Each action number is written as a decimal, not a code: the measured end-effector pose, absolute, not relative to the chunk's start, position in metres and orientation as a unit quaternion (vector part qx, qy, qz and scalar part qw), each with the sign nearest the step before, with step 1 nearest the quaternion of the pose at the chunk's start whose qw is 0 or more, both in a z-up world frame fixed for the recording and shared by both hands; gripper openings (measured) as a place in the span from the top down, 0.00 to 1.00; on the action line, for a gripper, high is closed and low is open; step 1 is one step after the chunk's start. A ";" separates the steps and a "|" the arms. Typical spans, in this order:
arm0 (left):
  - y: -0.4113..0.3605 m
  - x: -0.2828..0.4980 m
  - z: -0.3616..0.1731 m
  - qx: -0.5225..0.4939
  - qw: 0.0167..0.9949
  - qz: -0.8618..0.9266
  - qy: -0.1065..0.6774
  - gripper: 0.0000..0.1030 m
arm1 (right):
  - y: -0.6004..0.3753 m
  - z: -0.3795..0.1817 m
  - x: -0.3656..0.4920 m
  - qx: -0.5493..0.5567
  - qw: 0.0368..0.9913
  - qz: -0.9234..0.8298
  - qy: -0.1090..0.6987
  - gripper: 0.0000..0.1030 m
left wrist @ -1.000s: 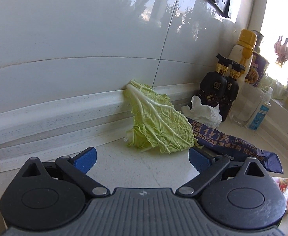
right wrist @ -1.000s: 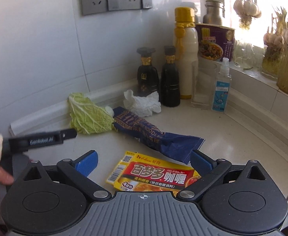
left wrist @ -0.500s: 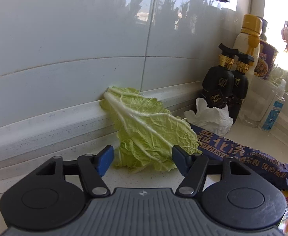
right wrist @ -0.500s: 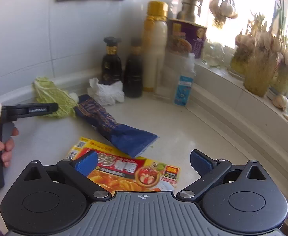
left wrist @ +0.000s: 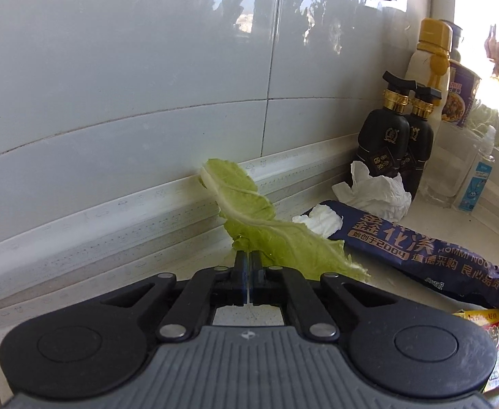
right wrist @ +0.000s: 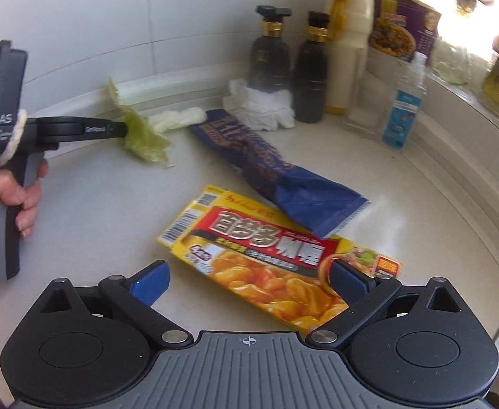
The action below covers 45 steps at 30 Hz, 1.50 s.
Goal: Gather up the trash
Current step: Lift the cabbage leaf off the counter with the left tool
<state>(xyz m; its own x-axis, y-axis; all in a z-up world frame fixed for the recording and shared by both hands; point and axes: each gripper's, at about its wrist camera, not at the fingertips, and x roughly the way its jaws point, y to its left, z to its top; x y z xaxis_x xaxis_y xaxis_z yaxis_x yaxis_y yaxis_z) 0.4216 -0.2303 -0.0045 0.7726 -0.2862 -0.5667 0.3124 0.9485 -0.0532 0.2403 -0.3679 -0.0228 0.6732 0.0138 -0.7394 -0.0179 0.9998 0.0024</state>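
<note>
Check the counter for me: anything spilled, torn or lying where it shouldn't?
No spill shows. Loose trash litters the counter: a crumpled tissue against the dark bottles, an opened blue wrapper and a flattened yellow box. The left gripper is pinching the cabbage leaf.

Pale speckled desk [right wrist: 96, 204], raised lip along tiled wall. Lying on it: yellow curry box [right wrist: 276, 259], flattened; blue noodle wrapper [right wrist: 283, 177], one end overlapping the box; crumpled white tissue [right wrist: 259, 109] against two dark bottles [right wrist: 290, 68]; cream bottle [right wrist: 348, 51]; small spray bottle [right wrist: 402, 109]; cabbage leaf [left wrist: 266, 225] near the wall.
</note>
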 end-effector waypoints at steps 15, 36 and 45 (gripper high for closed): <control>-0.236 0.437 -0.002 -0.028 0.938 -0.170 0.301 0.43 | -0.426 -0.024 0.236 0.084 0.901 -0.128 0.407 0.02; -0.240 0.413 0.001 0.092 0.943 -0.159 0.277 1.00 | -0.373 -0.043 0.245 0.057 0.906 0.068 0.414 0.00; -0.220 0.404 0.008 0.086 0.936 -0.190 0.283 0.98 | -0.362 -0.041 0.245 0.044 0.911 0.098 0.398 0.00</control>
